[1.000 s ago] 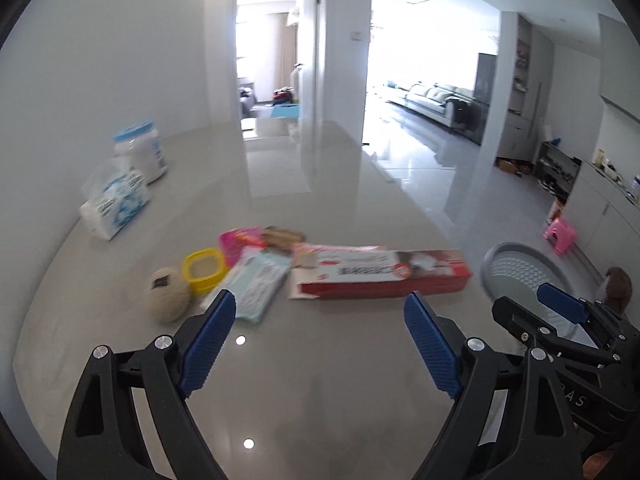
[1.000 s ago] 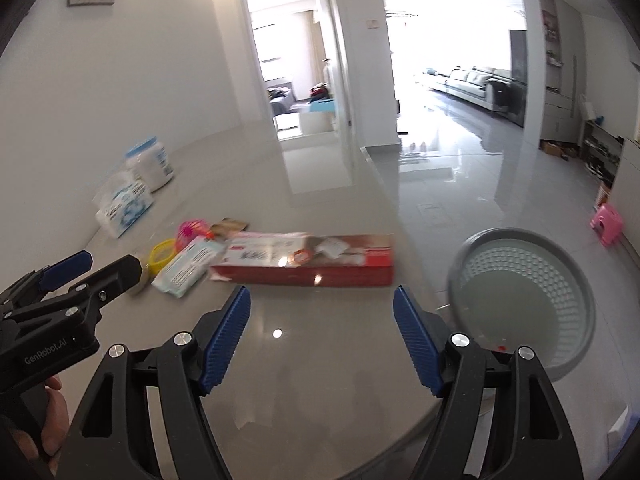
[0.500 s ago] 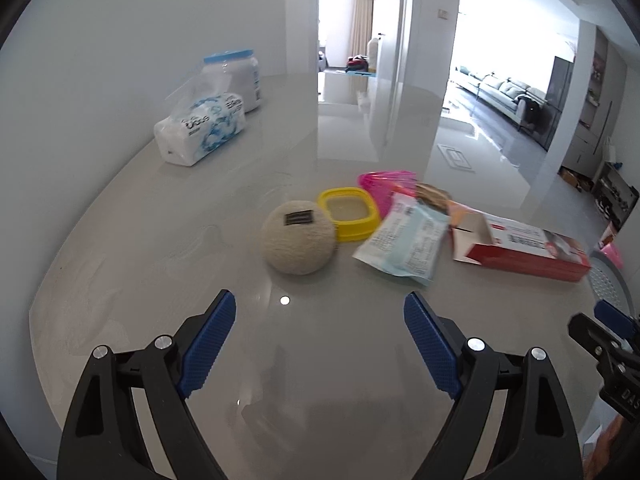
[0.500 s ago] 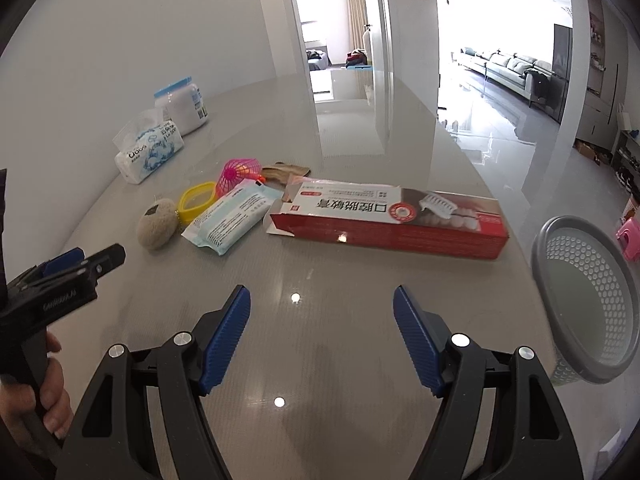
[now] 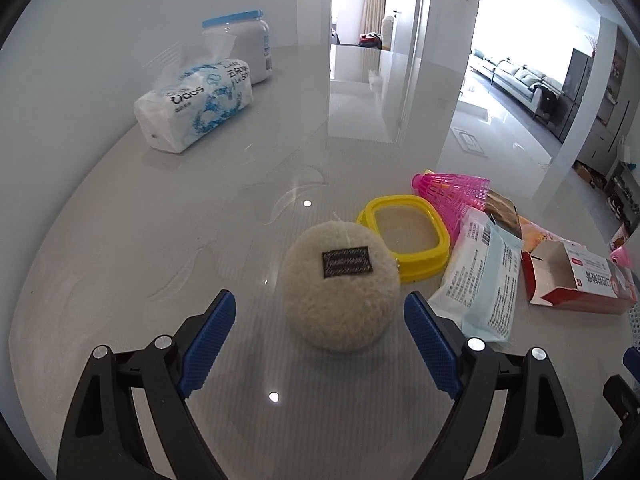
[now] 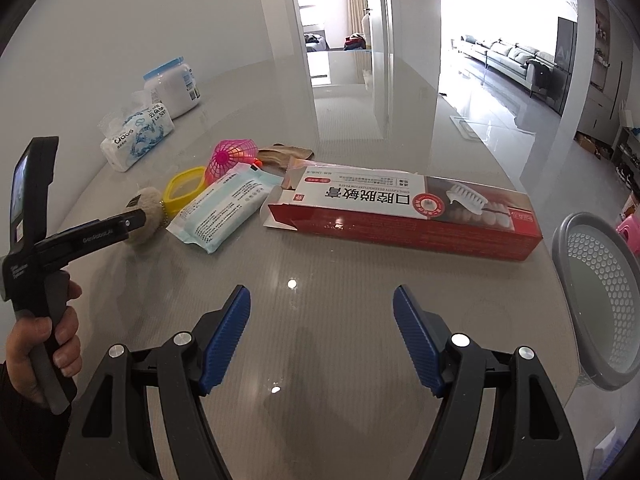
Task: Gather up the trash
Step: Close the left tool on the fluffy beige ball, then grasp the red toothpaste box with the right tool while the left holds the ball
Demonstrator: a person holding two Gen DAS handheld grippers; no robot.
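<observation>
L gripper (image 5: 318, 336), left wrist view: blue pads spread wide at lower centre, nothing pinched. Fluffy beige ball (image 5: 340, 284) sits just past the tips, between the two pads' lines but not touching either; its far base is hidden by its own bulk. Pad on the right covers the near corner of the pale blue wipes pack (image 5: 482, 276). Gripper body cut off by bottom edge.

R gripper (image 6: 322, 340), right wrist view: pads also spread, a bit narrower, empty, angled down over bare table (image 6: 340, 308) at lower centre. Lower body cut off too.

Same view, left edge: a hand (image 6: 38, 344) wraps the L gripper's handle, sleeve cut by the frame; that gripper's tip overlaps the beige ball, so contact can't be told from here.

Outward, mid frame: yellow ring lid (image 5: 404, 236) just behind the ball, partly covered by it. Pink shuttlecock (image 5: 456, 194) behind the lid, lower part hidden by wipes pack. Brown wrapper (image 5: 502, 212) mostly buried, hard to id. Red toothpaste box (image 6: 404, 210) lies flat, near flap open; in left wrist view it's cut at right edge.

Grey perforated bin (image 6: 596, 296) at right edge, beyond table rim, partly cropped.

Upper left: tissue pack (image 5: 196, 104) and blue-lidded jar (image 5: 240, 46), jar partly behind the tissues, well apart from the trash.
</observation>
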